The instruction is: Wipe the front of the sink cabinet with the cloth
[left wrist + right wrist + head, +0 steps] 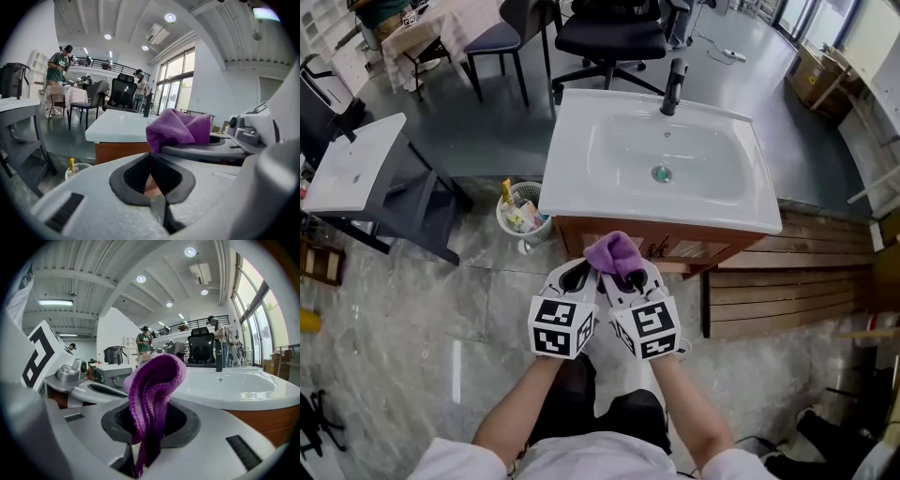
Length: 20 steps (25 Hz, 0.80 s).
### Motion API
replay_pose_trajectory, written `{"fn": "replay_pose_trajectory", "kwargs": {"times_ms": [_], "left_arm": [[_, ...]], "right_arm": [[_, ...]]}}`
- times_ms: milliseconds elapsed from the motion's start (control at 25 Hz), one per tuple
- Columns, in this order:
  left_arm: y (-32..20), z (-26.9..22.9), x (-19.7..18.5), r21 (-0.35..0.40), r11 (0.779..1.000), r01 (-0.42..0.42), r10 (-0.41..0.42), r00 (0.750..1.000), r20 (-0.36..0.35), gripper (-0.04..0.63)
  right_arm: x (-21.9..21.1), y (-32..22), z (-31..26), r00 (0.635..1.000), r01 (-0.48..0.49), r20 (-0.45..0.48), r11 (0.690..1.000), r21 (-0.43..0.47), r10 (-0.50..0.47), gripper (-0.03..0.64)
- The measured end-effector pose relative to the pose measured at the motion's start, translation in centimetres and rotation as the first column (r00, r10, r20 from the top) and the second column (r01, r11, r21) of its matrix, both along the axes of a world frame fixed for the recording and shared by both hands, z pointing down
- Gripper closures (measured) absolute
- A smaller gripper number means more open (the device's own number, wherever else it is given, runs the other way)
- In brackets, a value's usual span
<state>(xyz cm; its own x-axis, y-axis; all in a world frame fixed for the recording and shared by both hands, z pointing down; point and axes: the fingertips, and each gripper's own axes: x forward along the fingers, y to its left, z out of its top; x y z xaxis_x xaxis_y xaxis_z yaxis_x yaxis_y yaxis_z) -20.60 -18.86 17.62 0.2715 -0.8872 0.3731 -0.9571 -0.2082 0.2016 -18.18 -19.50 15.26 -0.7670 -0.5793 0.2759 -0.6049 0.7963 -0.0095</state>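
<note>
A purple cloth (615, 253) bulges out of my right gripper (630, 274), whose jaws are shut on it, a short way in front of the wooden sink cabinet front (698, 249). In the right gripper view the cloth (152, 390) stands folded between the jaws of that gripper (150, 420), with the white basin (243, 383) behind it. My left gripper (577, 277) is close beside it on the left, shut with nothing in it. The left gripper view shows the closed jaws of the left gripper (151, 157), the cloth (180, 127) to the right and the cabinet front (119, 151).
The white sink top (572, 159) with a black faucet (674, 86) caps the cabinet. A mesh wastebasket (521, 210) stands at its left corner. Wooden slats (787, 291) lie to the right, a white table (352, 167) to the left, an office chair (609, 37) behind.
</note>
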Motion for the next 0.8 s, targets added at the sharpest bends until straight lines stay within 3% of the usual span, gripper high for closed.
{"fn": "replay_pose_trajectory", "kwargs": {"times_ms": [320,800], "left_arm": [[-1.5,4.6,-4.9,0.005,0.999,0.053,-0.053,0.998,0.017,0.589],[-0.1,13.4,-8.0,0.042,0.984,0.175,-0.178,0.982,0.06,0.589]], "right_arm": [[-4.7,-1.6,3.9,0.999,0.044,0.017,0.999,0.021,-0.044,0.529],[-8.2,-3.3,12.9,0.987,0.129,0.09,0.988,0.088,-0.137,0.529]]}}
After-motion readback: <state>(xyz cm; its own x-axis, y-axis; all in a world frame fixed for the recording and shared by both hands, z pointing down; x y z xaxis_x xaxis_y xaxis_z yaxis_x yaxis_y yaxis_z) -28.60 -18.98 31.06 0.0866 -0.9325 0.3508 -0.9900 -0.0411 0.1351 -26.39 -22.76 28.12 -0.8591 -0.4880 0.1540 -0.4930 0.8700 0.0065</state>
